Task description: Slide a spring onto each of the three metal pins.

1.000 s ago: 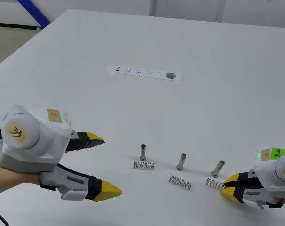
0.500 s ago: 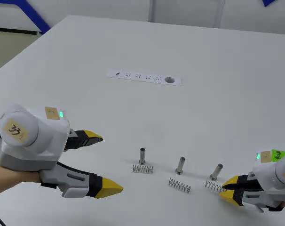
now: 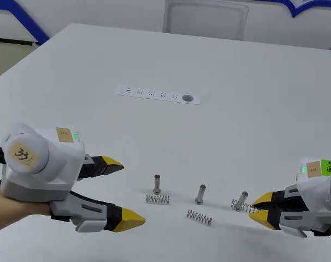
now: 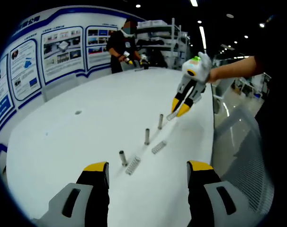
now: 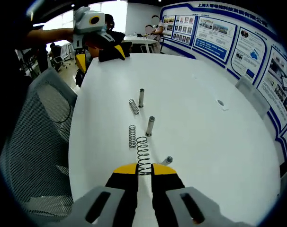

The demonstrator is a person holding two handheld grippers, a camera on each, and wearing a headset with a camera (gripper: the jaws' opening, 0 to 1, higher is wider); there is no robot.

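Pinching spring (image 5: pixel 143 151), seemingly lifted: right claw (image 5: pixel 143 171)

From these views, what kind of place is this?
Likely an indoor lab or demo hall rather than a factory line: a big white table with a built-in power strip, blue-trimmed display boards on the walls, and a mesh chair.

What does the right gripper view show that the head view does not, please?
Right gripper view: the held spring end-on, clamped in the right tool, plus a mesh chair and wall posters. Head view: the right tool's white body with its green label. Both: the three pins, two loose springs, the table and the open left tool.
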